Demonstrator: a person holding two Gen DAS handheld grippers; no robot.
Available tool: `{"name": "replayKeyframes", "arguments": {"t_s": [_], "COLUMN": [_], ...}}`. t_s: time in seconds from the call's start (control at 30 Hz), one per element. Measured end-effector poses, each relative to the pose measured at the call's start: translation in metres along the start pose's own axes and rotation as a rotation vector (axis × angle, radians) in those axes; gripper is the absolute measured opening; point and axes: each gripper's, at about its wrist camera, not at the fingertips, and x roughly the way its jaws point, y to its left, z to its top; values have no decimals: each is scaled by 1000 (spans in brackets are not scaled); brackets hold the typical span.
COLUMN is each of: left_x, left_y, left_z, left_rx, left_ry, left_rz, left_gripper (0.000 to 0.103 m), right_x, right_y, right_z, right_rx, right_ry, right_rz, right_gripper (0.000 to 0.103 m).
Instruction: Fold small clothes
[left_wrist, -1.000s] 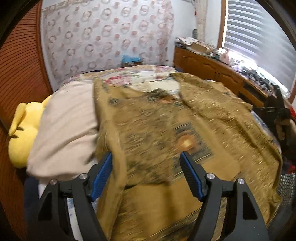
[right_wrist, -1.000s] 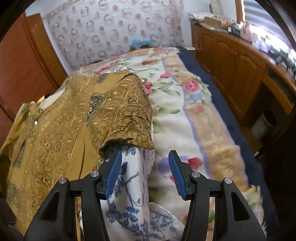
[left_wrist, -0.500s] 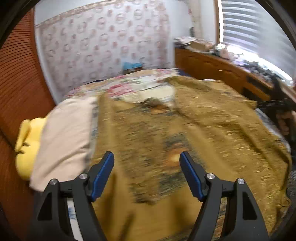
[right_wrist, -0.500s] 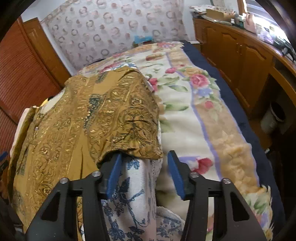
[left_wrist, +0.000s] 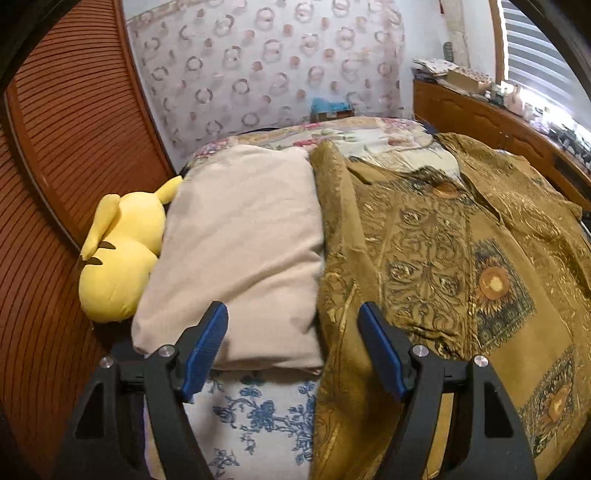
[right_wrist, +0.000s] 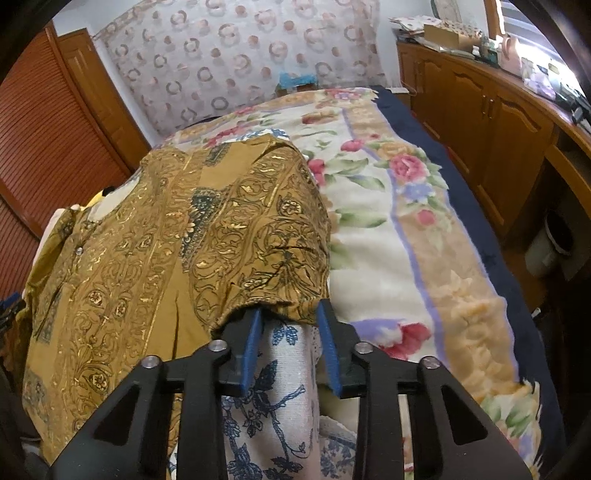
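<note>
A mustard-gold patterned shirt (left_wrist: 443, 258) lies spread face up on the bed, collar toward the far end; it also shows in the right wrist view (right_wrist: 166, 240). My left gripper (left_wrist: 291, 347) is open and empty, above the shirt's left edge where it meets a beige pillow (left_wrist: 240, 251). My right gripper (right_wrist: 290, 325) is partly closed, its blue fingertips (right_wrist: 255, 321) tucked under the hem of the shirt's right sleeve (right_wrist: 269, 251). I cannot tell whether the jaws pinch the hem.
A white cloth with blue flowers (right_wrist: 280, 376) lies under the shirt's near edge. A yellow plush toy (left_wrist: 118, 254) sits left of the pillow by a wooden slatted door (left_wrist: 55, 147). A floral blanket (right_wrist: 388, 221) covers the bed. A wooden cabinet (right_wrist: 480, 110) stands right.
My left gripper has swung left, off the shirt's middle toward the pillow edge. My right gripper has moved forward to the sleeve hem and its jaws have narrowed.
</note>
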Motion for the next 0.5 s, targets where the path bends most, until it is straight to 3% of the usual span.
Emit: {"name": "replayKeyframes", "arguments": {"t_s": [0.23,0.37,0.47,0.5], "left_x": [-4,16,36,40], "left_y": [-15,-26,-24,-21], "left_z": [23,35,41,41], "left_rx": [14,56,57,56], "left_ry": [-47,-8,47,58], "left_rz": [-97,-111,-120,-118], "left_gripper": [74,74,50,32], "right_x": [1,1,1,0], "right_y": [6,7,7,8], "right_z": [0,0,0,0], "right_rx": [-20,-24,-25,-26], "right_ry": [-5,-5,-5,-8], "right_rz": [-19,-22,-21,-24], "right_gripper": [23,23,23,21]}}
